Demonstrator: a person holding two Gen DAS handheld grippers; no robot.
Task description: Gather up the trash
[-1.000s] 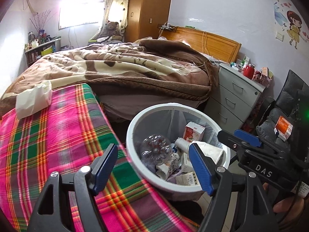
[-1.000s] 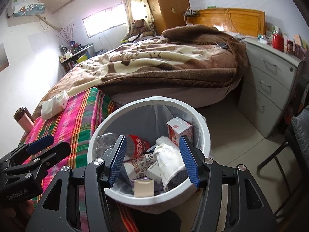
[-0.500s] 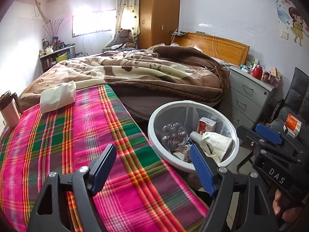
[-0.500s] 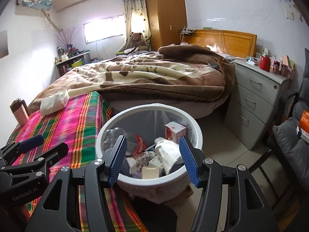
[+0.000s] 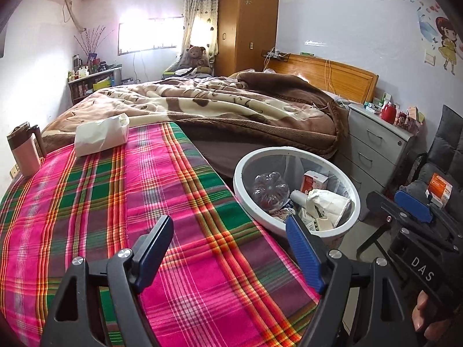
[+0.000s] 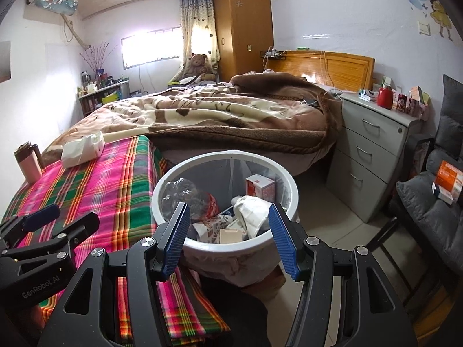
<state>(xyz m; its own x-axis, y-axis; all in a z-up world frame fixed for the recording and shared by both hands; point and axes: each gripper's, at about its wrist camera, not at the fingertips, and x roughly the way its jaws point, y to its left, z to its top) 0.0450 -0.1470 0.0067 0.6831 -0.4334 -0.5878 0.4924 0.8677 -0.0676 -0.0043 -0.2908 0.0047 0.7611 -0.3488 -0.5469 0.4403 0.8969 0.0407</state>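
Both spread, empty hand-held gripper (image 6: pixel 228 237) jaws frame the filled trash bin (image 6: pixel 289 182).

1. Plaid cloth (image 5: pixel 121 208), pink, green and orange, covers the counter.
2. White tissue pack (image 5: pixel 101 134) lies at its far edge; pink tumbler (image 5: pixel 24 151) stands upright at the far left corner.
3. Bed with brown blanket (image 6: pixel 220 115), wooden headboard (image 6: pixel 324 66).
4. Grey drawer unit (image 6: pixel 373 156) beside the bed; red jar (image 6: pixel 384 96) on top.
5. Wooden wardrobe (image 5: pixel 249 23); teddy bear (image 5: pixel 197 56) near the window.
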